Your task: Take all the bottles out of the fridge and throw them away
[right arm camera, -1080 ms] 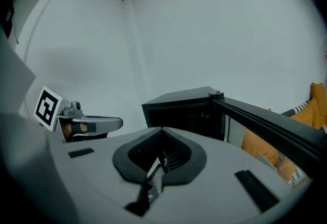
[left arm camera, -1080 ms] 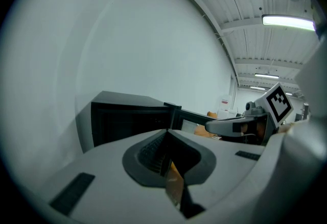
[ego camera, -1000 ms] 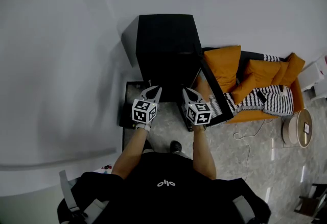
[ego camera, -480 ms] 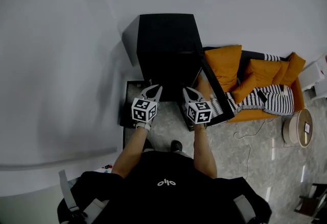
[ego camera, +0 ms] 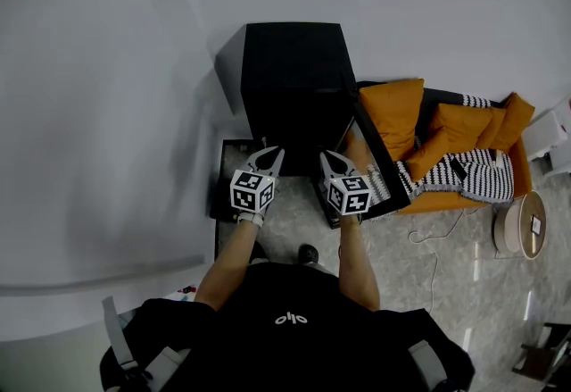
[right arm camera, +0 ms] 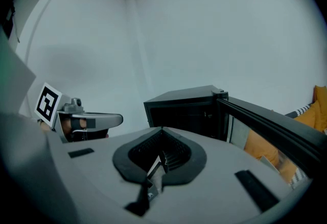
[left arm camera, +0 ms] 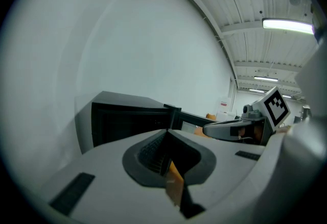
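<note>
**A:** Where does the fridge stand?

**B:** The black fridge (ego camera: 294, 69) sits at upper centre of the head view, backed against the white wall (ego camera: 107, 95). Its door (ego camera: 379, 171) is swung out toward the lower right.

**A:** And the tools?

**B:** Both are in front of its open face, side by side and apart from each other. The left tool (ego camera: 272, 153) has its jaws pressed together with nothing between them. The right tool (ego camera: 327, 156) is closed the same way, also empty.

**A:** Any bottles?

**B:** The inside is too dark in all three views. Bottles may be in there, but I can't make one out.

**A:** How tight is it on the right?

**B:** The door's edge runs diagonally just beside the right tool. Beyond it, an orange sofa (ego camera: 393, 113) with a striped blanket (ego camera: 477, 171) fills the area right of centre.

**A:** And the left?

**B:** A dark floor mat (ego camera: 223, 180) lies under the left tool, its outer edge near the wall.

**A:** Open room?

**B:** The gap between the two tools leads straight to the fridge's front edge. Bare pale floor (ego camera: 401, 265) spreads at lower right, reaching a round stool (ego camera: 520, 222) near the frame's right edge.
</note>
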### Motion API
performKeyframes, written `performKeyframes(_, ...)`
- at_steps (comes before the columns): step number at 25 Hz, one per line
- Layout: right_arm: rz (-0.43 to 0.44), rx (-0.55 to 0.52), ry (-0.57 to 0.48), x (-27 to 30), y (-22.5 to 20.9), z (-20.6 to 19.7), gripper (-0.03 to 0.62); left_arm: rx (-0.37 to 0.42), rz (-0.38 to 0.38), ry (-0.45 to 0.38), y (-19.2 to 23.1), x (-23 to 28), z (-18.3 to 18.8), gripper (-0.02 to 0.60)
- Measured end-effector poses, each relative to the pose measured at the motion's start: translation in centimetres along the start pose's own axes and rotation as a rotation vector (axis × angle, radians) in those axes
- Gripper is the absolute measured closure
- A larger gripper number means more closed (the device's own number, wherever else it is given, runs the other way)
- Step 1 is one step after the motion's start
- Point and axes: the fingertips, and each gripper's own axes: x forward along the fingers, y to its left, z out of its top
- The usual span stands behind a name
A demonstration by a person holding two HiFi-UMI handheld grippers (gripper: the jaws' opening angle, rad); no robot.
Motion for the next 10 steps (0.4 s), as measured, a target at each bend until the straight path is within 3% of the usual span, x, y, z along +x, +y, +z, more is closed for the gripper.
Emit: performKeyframes(10,0.001,-0.001,0.001,0.04,0.14,0.22,0.585,-0.002,0.002,-0.007,0.12,-0.13,0.45,0.574)
